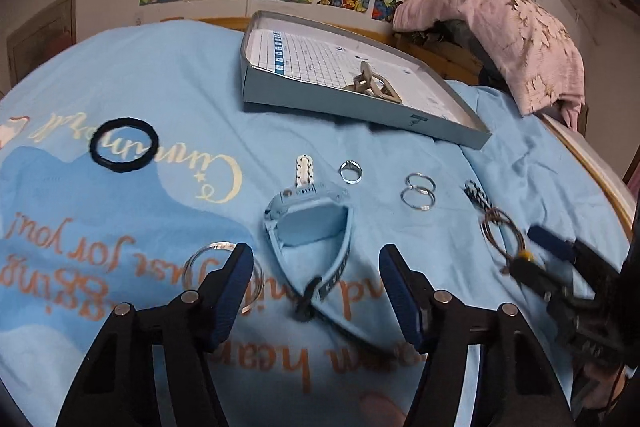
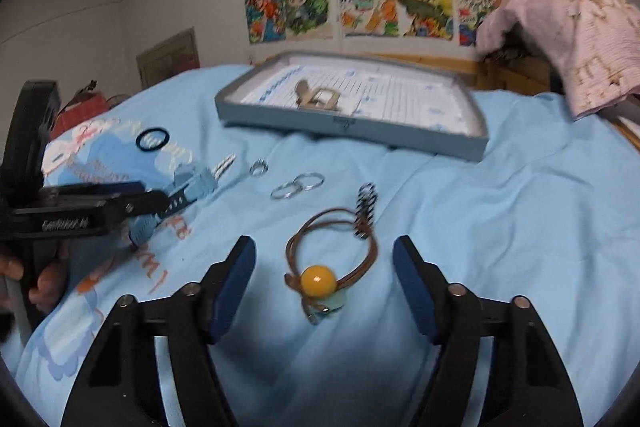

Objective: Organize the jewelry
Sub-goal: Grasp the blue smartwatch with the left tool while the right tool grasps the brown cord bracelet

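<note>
Right tool [image 2: 324, 281]: spread wide, holding nothing, poised low over the bed with the bead hair tie [image 2: 318, 281] lying between its two pads.
Left tool [image 1: 316, 285]: spread wide, holding nothing; the blue watch [image 1: 310, 227] lies between and just beyond its pads, and a thin bangle [image 1: 224, 273] lies partly under the left pad.
Step in hand: judged to be the pick-up of the bead hair tie by the right tool.
Method advised: come straight down, close on the yellow bead or the cord just beside it, and avoid pinching the bed sheet [image 2: 500, 227].
Destination: grey tray [image 2: 400, 135], far side of the bed, already holding a chain-link piece [image 2: 316, 97].
Remaining items: key rings [image 2: 298, 185], ring [image 2: 259, 167], striped clip [image 2: 366, 209], black hair band [image 2: 152, 139], all loose on the sheet between the tools and the tray.
</note>
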`<state>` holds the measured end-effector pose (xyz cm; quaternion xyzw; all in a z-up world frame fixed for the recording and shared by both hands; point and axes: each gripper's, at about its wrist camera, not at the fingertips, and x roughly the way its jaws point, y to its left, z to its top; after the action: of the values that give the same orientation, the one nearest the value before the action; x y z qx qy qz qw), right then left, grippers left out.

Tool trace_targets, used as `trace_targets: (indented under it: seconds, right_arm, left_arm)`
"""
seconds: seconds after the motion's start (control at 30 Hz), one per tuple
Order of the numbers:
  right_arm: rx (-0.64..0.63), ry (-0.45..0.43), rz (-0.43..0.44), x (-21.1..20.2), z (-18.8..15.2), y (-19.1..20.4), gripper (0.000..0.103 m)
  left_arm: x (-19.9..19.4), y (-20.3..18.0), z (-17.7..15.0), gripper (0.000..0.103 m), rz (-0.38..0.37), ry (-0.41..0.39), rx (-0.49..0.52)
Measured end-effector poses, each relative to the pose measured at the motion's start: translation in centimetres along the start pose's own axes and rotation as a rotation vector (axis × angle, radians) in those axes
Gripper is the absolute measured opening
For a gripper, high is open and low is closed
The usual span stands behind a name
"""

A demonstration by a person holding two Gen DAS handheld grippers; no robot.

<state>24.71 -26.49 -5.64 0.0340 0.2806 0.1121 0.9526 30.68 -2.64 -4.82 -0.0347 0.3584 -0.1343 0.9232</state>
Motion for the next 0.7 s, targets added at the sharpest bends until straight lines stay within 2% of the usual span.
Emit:
trace_targets:
  seconds: [0.07, 0.17, 0.3, 0.37, 0.6, 0.7]
  right_arm:
    - [0.034, 0.017, 0.019, 0.4, -0.3, -0.2, 0.065]
    - [0.062, 0.040, 0.029, 0.9, -0.7, -0.5, 0.064]
    - [0.081, 0.054, 0.031, 1.3, -1.0, -0.9, 0.057]
    - [0.089, 0.057, 0.032, 1.3, -1.2, -0.9, 0.056]
    - [0.093, 0.054, -0.016, 1.1, -1.1, -1.0, 0.040]
    - [0.089, 0.052, -0.021, 1.1, -1.1, -1.1, 0.040]
  left_arm:
    - [0.4, 0.4, 0.3, 0.063, -0.014, 0.003, -0.022]
    - [1.2, 0.7, 0.3, 0.052, -0.036, 0.021, -0.038]
    - [1.9, 0.5, -0.5, 0.045, -0.028, 0.030, -0.022]
    - [2.0, 0.5, -1.0, 0.041, -0.021, 0.031, -0.020]
    - [1.7, 0.7, -2.0, 0.033, -0.031, 0.010, -0.020]
    - [1.6, 0.9, -2.1, 0.029, -0.034, 0.005, -0.027]
